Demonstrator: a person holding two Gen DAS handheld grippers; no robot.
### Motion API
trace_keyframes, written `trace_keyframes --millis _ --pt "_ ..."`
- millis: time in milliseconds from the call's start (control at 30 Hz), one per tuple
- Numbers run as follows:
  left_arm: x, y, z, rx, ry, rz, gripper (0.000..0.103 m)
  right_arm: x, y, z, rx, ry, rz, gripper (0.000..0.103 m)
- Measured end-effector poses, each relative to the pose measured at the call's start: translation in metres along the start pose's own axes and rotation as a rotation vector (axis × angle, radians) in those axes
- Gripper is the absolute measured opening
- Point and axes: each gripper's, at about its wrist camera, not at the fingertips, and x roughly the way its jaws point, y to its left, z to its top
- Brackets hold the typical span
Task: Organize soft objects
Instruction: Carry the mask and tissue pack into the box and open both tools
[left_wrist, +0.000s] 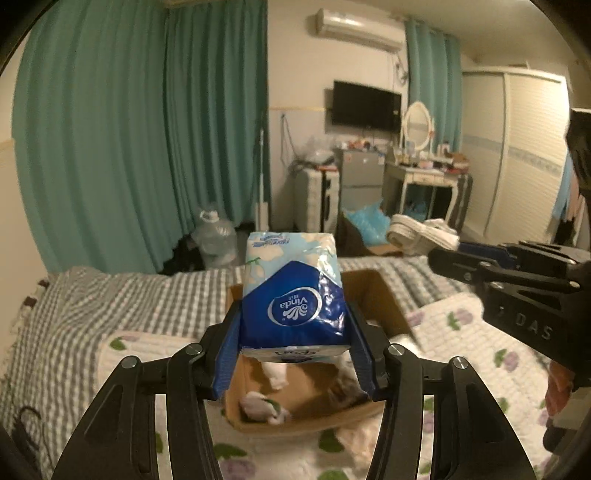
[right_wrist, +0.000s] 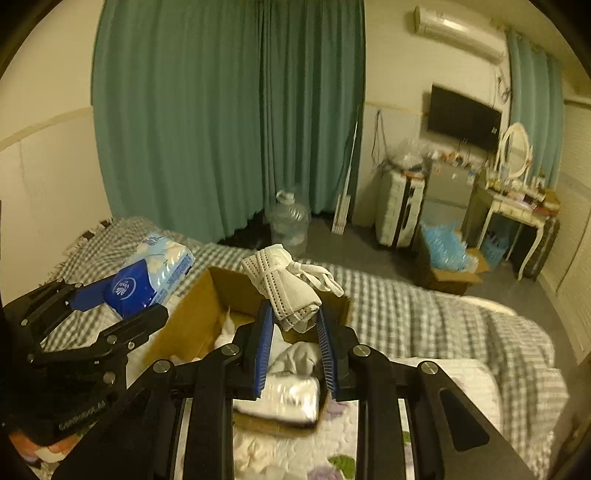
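My left gripper (left_wrist: 293, 332) is shut on a blue and white Vinda tissue pack (left_wrist: 291, 291) and holds it above an open cardboard box (left_wrist: 388, 295) on the bed. The pack also shows in the right wrist view (right_wrist: 147, 273). My right gripper (right_wrist: 295, 325) is shut on a rolled white cloth with dotted edges (right_wrist: 288, 288), held over the same box (right_wrist: 192, 317). That cloth shows in the left wrist view (left_wrist: 421, 232) at the right. Inside the box lie white soft items (left_wrist: 262, 406) and a silvery packet (right_wrist: 291, 398).
The box stands on a bed with a grey checked blanket (left_wrist: 110, 306) and a flowered quilt (left_wrist: 461, 332). Beyond the bed are green curtains (left_wrist: 147, 129), a water jug (right_wrist: 288, 221), a floor box of blue bags (right_wrist: 443, 254) and a dressing table (left_wrist: 424, 173).
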Motion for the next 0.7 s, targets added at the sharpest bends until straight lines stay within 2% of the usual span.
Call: trace_keyframes --millis 167,233,367,400,433,467,500,633,700 --pt "0.056 0.007 -0.013 0.025 0.068 0.018 0.052 0.072 -0.006 -0.012 0.002 0.076 0.019 0.024" --pt "0.081 0.011 -0.023 0.038 0.099 0.024 0.052 0.091 -0.008 -0.019 0.009 0.086 0.028 0.024" --pt "0.102 0.01 -0.033 0.081 0.115 0.036 0.054 0.11 -0.013 -0.024 0.037 0.078 0.033 0.027" --pt "0.104 0.01 -0.035 0.083 0.114 0.035 0.056 0.109 -0.015 -0.024 0.053 0.069 0.036 0.037" --pt "0.106 0.01 -0.036 0.08 0.107 0.03 0.062 0.107 -0.019 -0.025 0.065 0.053 0.038 0.059" --pt "0.107 0.01 -0.037 0.078 0.104 0.033 0.074 0.102 -0.021 -0.024 0.078 0.031 0.028 0.07" --pt "0.106 0.008 -0.037 0.08 0.103 0.045 0.079 0.096 -0.022 -0.024 0.083 0.015 0.024 0.077" --pt "0.092 0.008 -0.035 0.074 0.071 0.073 0.08 0.061 -0.021 -0.011 0.063 -0.033 -0.013 0.079" --pt "0.081 0.009 -0.028 0.064 0.062 0.081 0.08 0.035 -0.021 -0.004 0.063 -0.06 -0.019 0.086"
